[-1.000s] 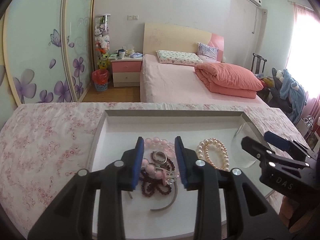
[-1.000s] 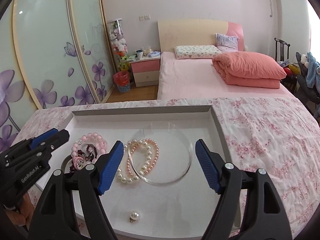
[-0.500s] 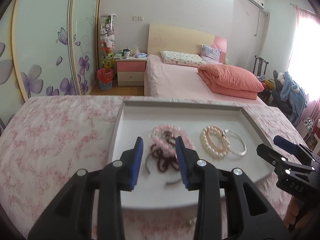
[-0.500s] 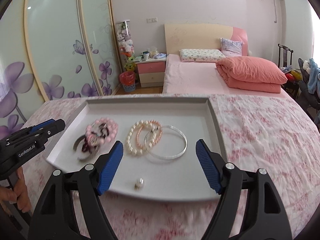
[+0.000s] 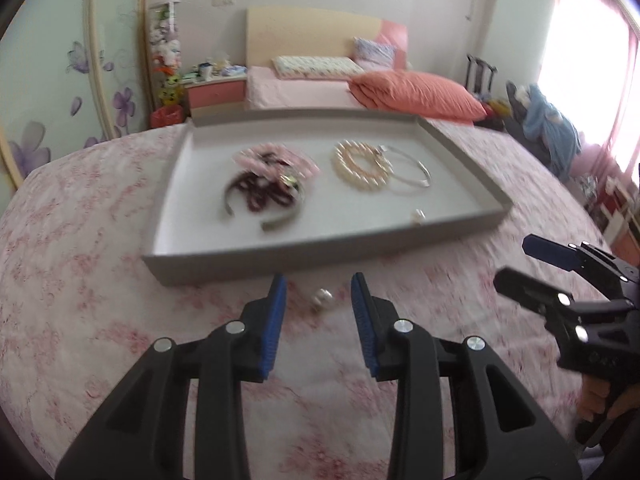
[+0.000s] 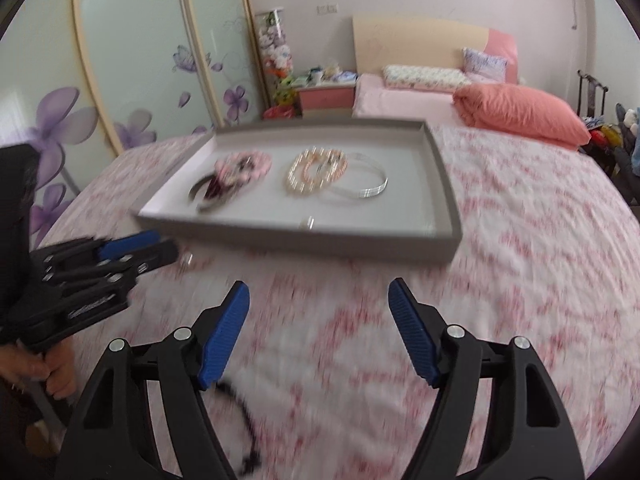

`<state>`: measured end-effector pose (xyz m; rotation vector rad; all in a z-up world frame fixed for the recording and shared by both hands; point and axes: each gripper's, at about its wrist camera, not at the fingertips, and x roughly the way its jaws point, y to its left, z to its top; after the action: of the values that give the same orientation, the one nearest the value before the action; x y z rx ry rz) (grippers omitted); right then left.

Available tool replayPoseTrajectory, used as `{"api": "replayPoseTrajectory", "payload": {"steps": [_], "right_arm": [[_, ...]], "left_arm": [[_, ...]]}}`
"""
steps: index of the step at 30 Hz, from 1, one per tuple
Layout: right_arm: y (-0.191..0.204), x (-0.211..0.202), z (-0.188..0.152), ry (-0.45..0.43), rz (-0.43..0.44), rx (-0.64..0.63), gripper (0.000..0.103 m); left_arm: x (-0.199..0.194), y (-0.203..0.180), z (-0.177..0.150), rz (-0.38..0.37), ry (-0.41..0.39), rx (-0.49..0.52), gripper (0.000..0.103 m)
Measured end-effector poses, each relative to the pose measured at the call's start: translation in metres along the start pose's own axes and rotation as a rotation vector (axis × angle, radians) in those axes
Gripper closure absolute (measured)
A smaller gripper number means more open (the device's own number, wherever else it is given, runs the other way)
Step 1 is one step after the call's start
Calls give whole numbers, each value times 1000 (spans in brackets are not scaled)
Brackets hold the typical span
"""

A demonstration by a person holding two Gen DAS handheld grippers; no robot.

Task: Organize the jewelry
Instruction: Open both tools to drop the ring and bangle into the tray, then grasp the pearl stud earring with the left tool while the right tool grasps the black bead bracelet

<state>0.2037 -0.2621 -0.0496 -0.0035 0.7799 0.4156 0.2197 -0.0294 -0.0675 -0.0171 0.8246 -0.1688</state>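
Lining my left gripper [image 5: 318,294], fingers partly open and empty, over the loose pearl bead [image 5: 322,298] on the floral bed [image 5: 72,280] just near of the tray [image 5: 360,248], I risk flicking it away; right gripper [image 6: 319,300] wide, empty.

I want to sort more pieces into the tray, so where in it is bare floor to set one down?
In the tray, the near strip is bare between the front wall and the jewelry, apart from a small pearl piece near the right corner. The back strip along the far wall is bare too. The middle is crowded: tangled pink and dark beads, pearl bracelets, silver bangle.
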Motion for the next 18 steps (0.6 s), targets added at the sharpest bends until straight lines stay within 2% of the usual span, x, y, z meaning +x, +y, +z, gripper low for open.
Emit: {"api": "replayPoseTrajectory", "payload": {"steps": [8,11,13,18], "right_arm": [[4,-10,-28,47,22,-18,32],[3,-10,-27,45,22,-10,32],[3,-10,-28,46,24,-8,32],[4,-8,-30,57,29,-13,32]], "left_arm": [[25,-10,-3,41,75,20,70],[30,-13,-2,74,75,34,77],[32,-13,-1,85,73,27,88],[31,-6,-1,120,72,14,89]]}}
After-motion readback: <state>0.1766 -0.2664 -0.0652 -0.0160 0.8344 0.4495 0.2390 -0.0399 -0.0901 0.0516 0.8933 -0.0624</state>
